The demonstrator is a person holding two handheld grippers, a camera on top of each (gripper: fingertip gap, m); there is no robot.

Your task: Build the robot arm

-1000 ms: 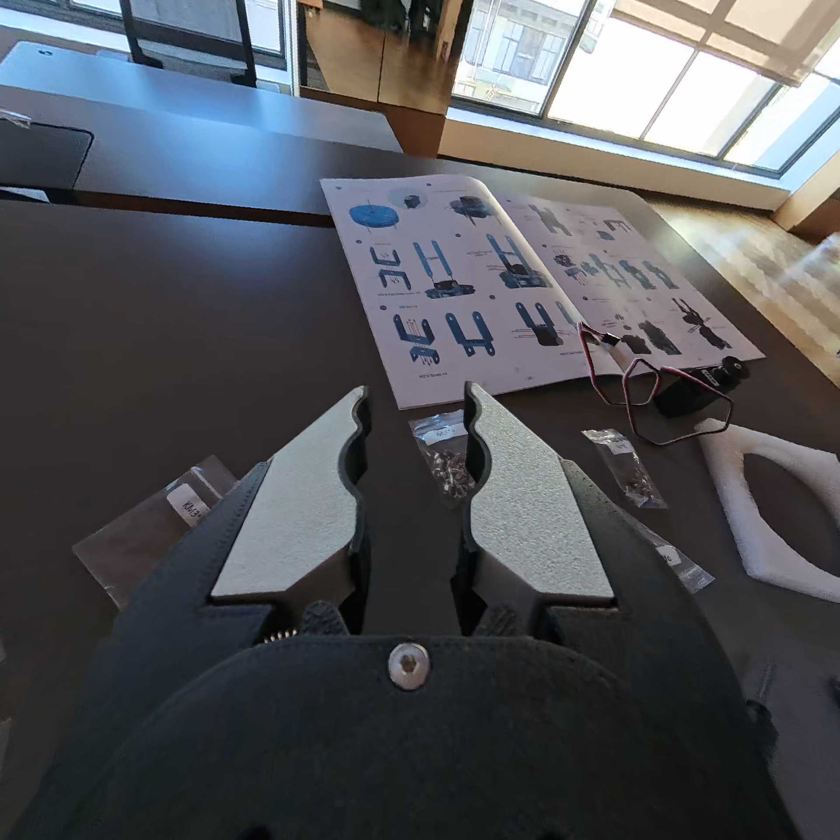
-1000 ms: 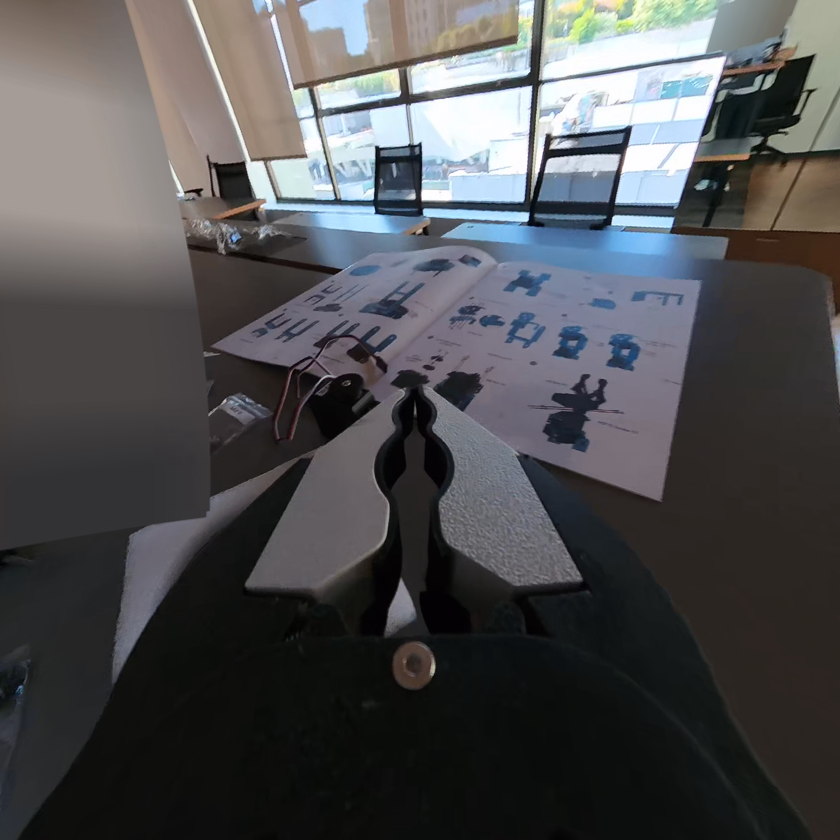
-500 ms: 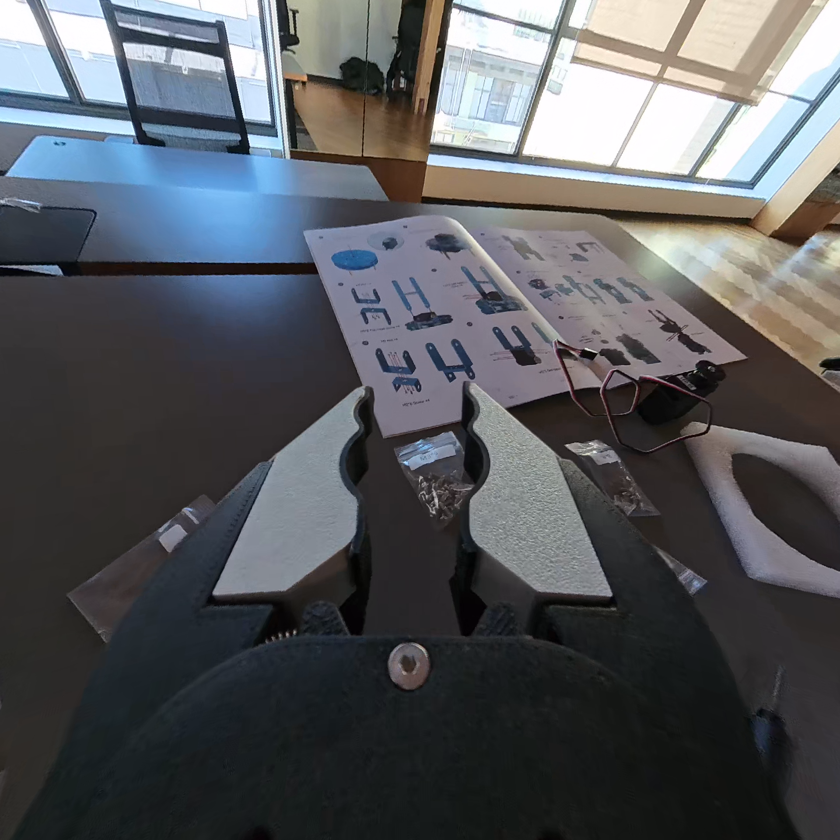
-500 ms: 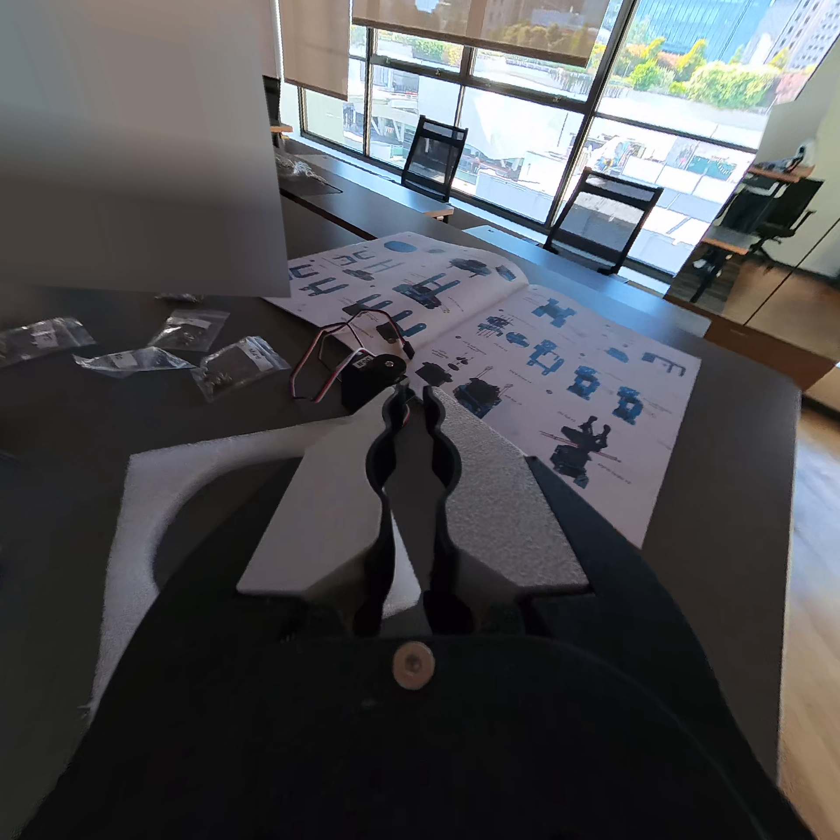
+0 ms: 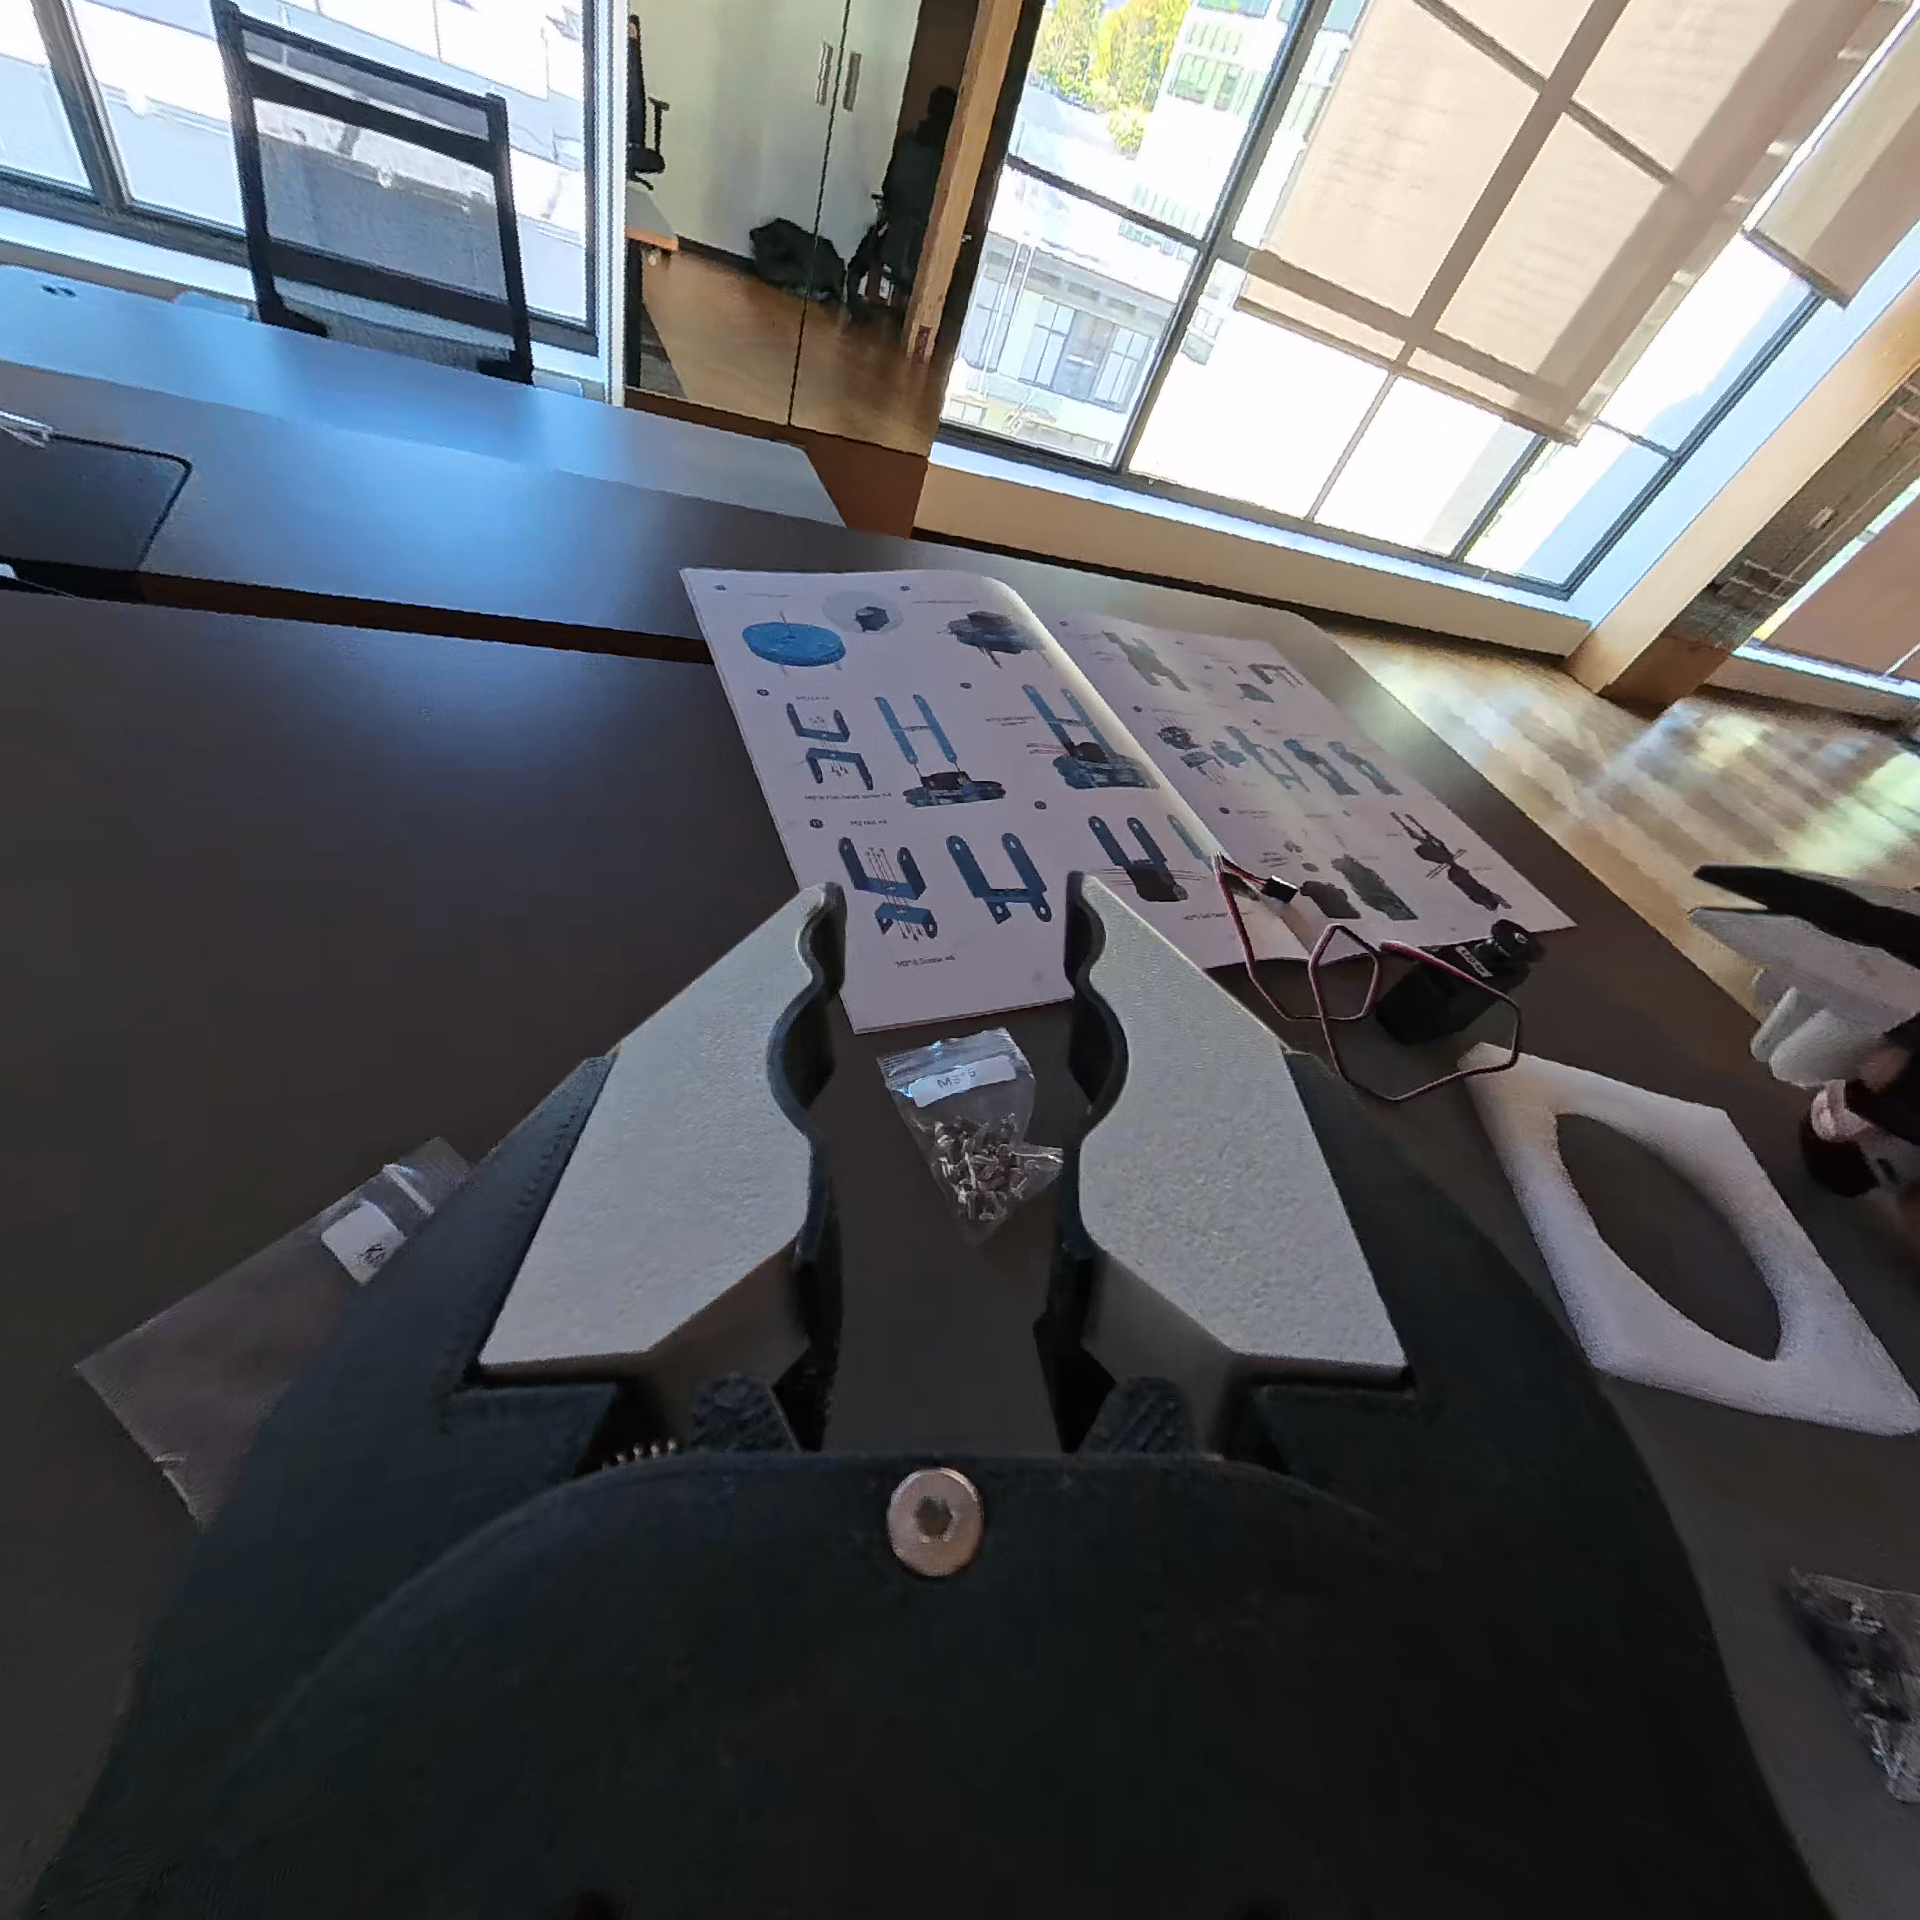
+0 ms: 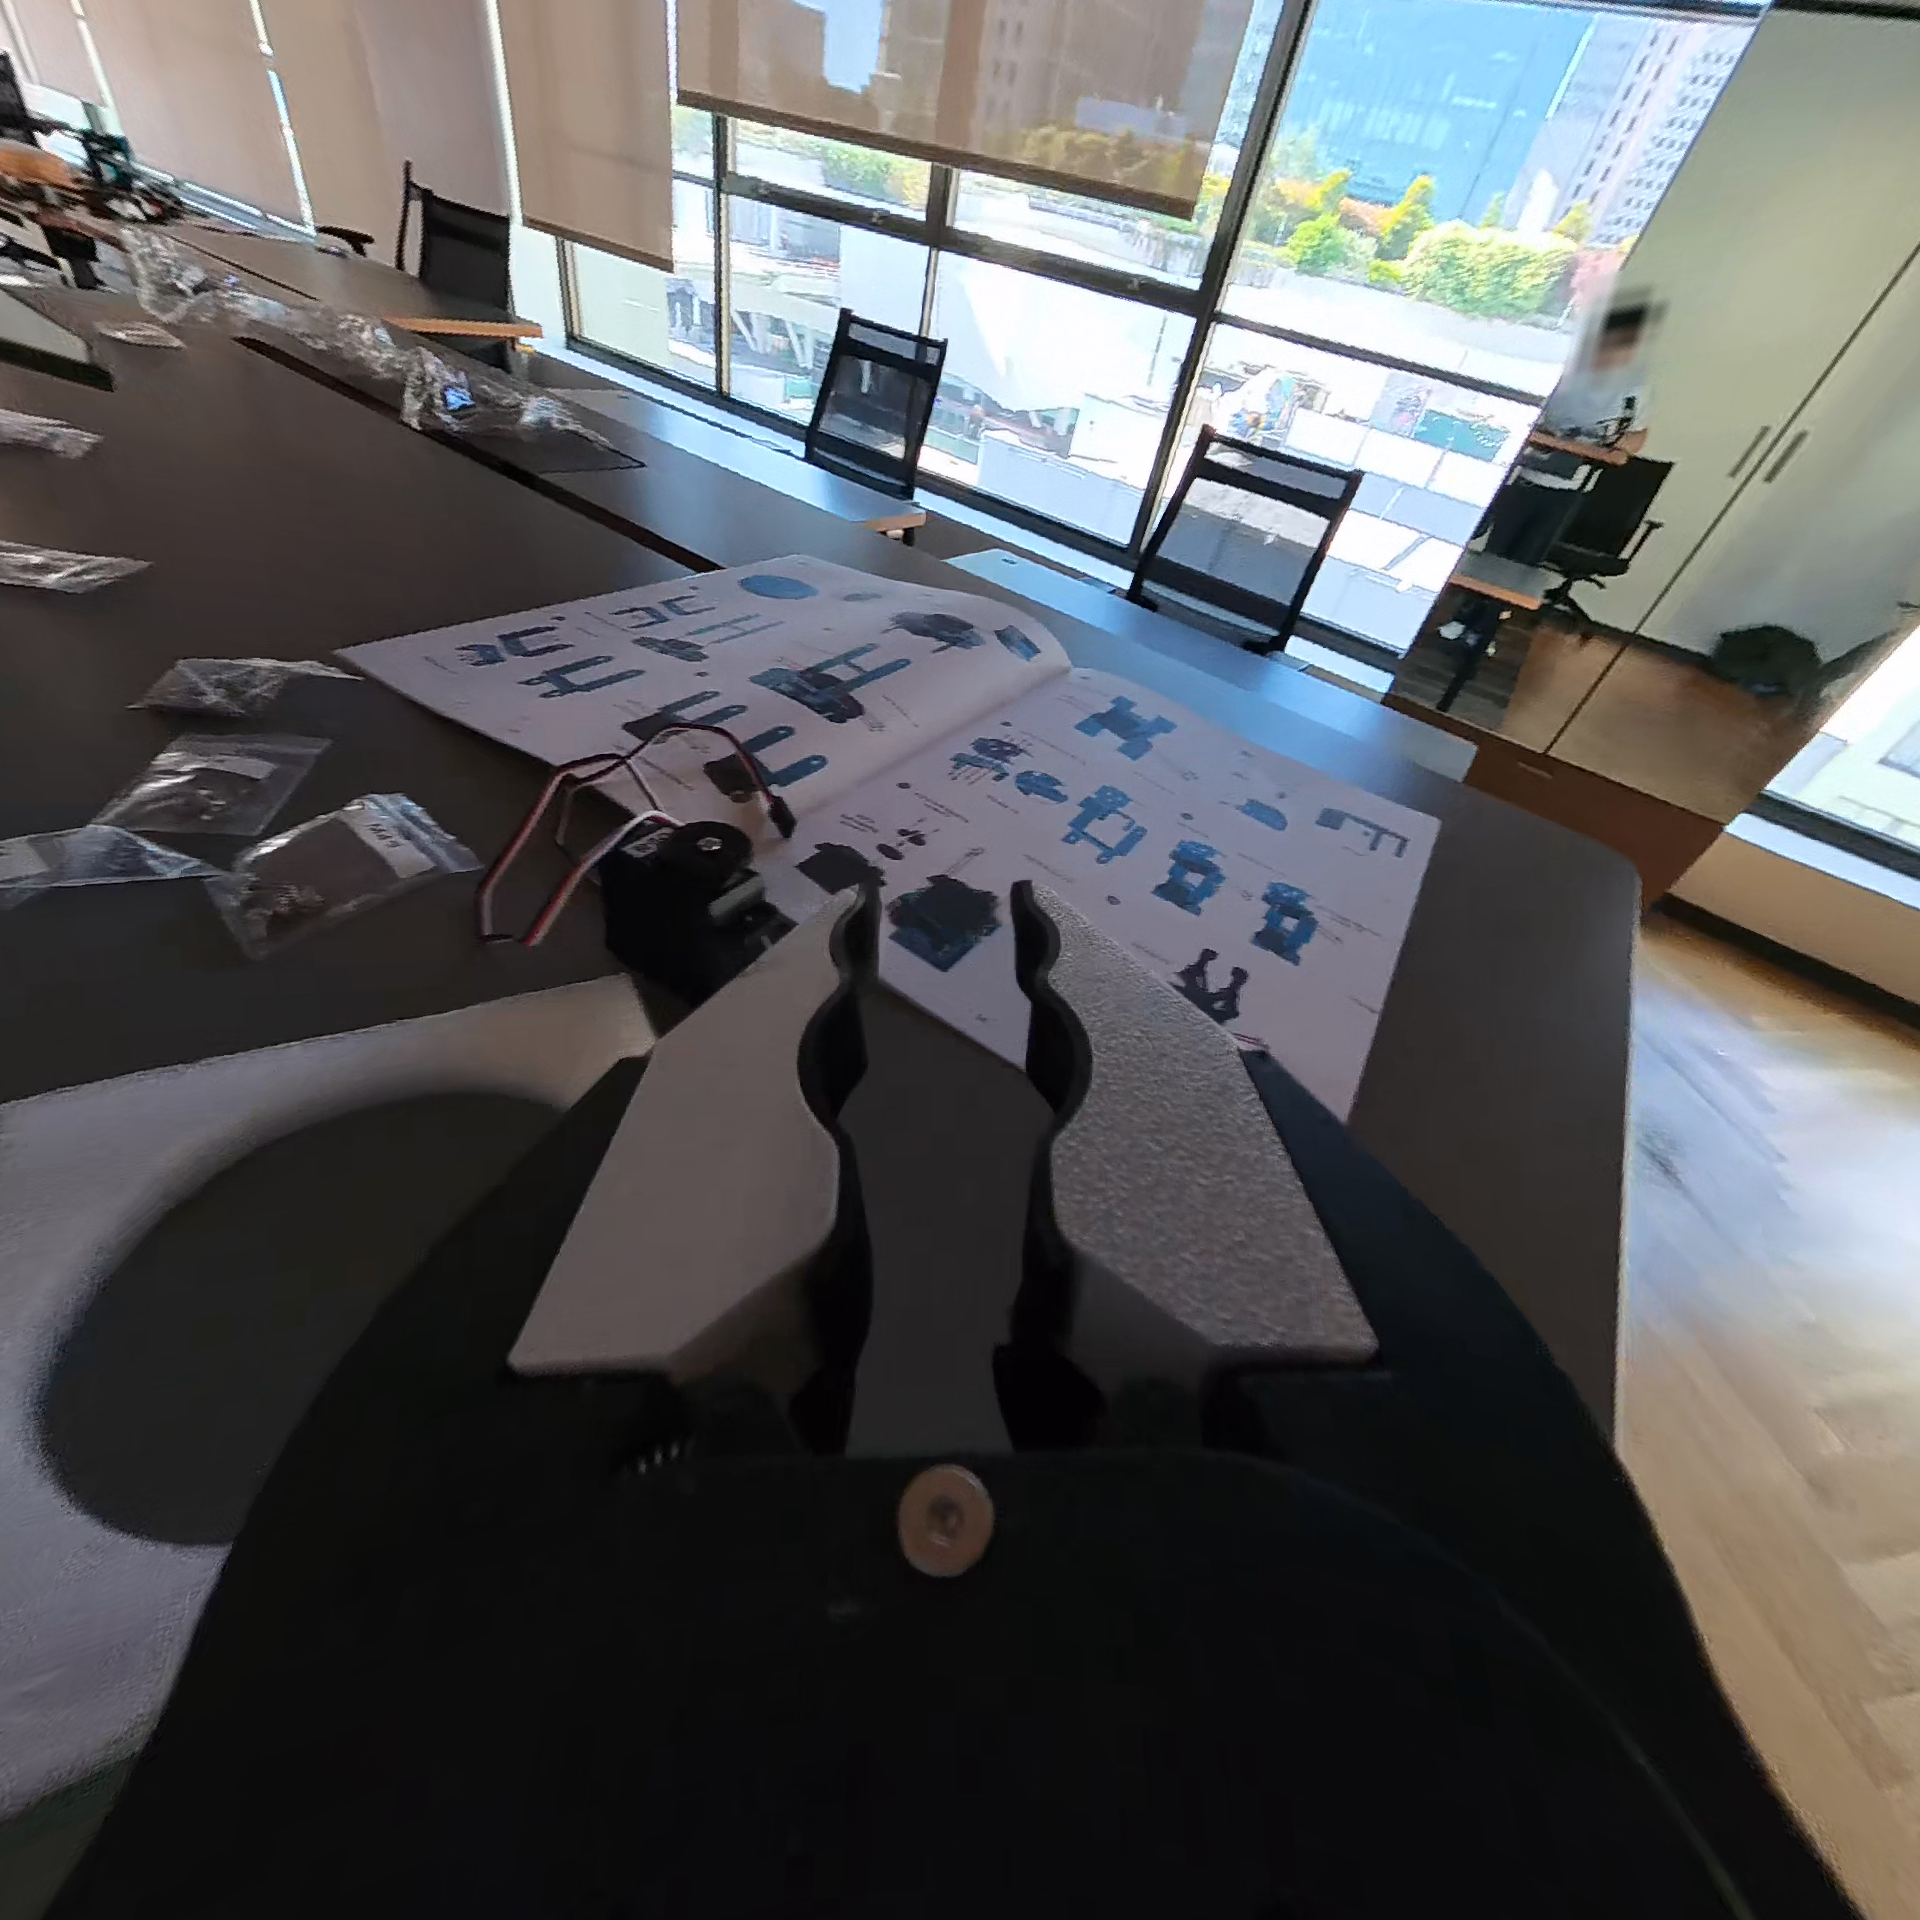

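Observation:
My left gripper (image 5: 951,904) is open and empty above the dark table (image 5: 364,883). A small clear bag of screws (image 5: 977,1132) lies on the table between its fingers. An open instruction booklet (image 5: 1039,758) lies just beyond. My right gripper (image 6: 940,899) is open and empty, held over the booklet's near edge (image 6: 1091,790). A black servo (image 6: 681,894) with a red, white and black cable (image 6: 582,821) lies just left of its left finger. The servo also shows in the left wrist view (image 5: 1449,982). The right gripper shows at the right edge there (image 5: 1829,966).
A white foam frame (image 5: 1683,1236) with an oval cut-out lies right of the left gripper and under the right one (image 6: 260,1122). Several more clear bags (image 6: 312,862) lie to the left. A flat bag (image 5: 260,1330) lies by the left finger. The table's right edge (image 6: 1621,1039) drops to a wooden floor. Chairs (image 6: 1236,540) stand behind. My hands' fingertips stand some 30 cm from each other. From my right tips it is roughly 8 cm to the black servo (image 6: 681,894); from my left, 25 cm.
My right gripper has opened from nearly shut and swung right, away from the servo. My left gripper has drawn back and risen; the screw bag now lies fully between its fingers.

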